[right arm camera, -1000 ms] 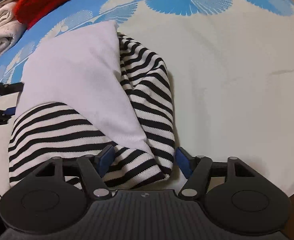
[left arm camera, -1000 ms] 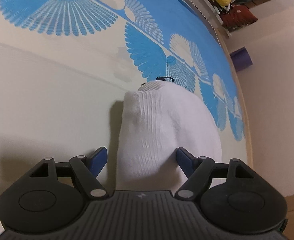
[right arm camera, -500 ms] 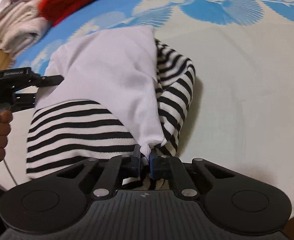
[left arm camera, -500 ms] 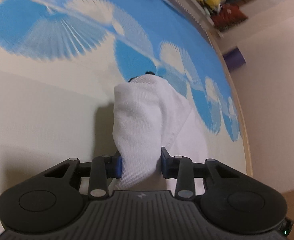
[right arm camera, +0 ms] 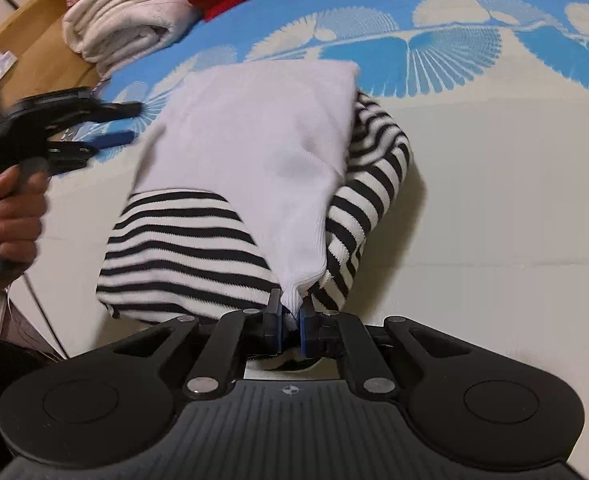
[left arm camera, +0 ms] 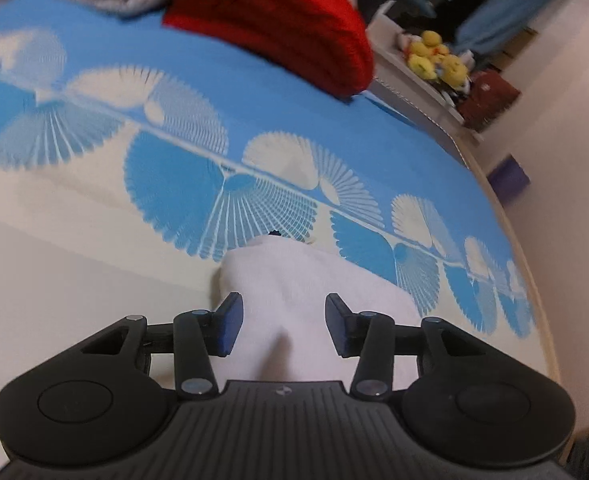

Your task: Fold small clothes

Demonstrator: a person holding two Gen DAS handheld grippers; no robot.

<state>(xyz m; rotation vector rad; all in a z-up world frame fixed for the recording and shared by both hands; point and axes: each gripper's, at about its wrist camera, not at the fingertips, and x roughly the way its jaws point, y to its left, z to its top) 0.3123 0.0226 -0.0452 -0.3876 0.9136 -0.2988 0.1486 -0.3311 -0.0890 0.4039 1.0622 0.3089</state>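
A small white top with black-and-white striped parts (right arm camera: 254,152) lies bunched on the blue and cream bedspread (right arm camera: 494,160). My right gripper (right arm camera: 290,314) is shut on its white ribbed hem and holds that edge up off the striped layer (right arm camera: 182,248). My left gripper (left arm camera: 283,320) has its jaws opening, and the blue pads (left arm camera: 228,322) do not touch the white cloth (left arm camera: 306,280) below them. In the right wrist view the left gripper (right arm camera: 134,123) hovers left of the garment with nothing between its fingers, held by a hand (right arm camera: 14,216).
A red knit pile (left arm camera: 278,20) and folded cream towels (right arm camera: 122,28) sit at the far end of the bed. Yellow plush toys (left arm camera: 434,60) and a purple box (left arm camera: 508,176) lie beyond the bed's edge. A wooden surface (right arm camera: 34,52) borders the far left.
The right gripper closed on the white hem and lifted it. The left gripper pinched the white fold, then let go and drew up and back from it.
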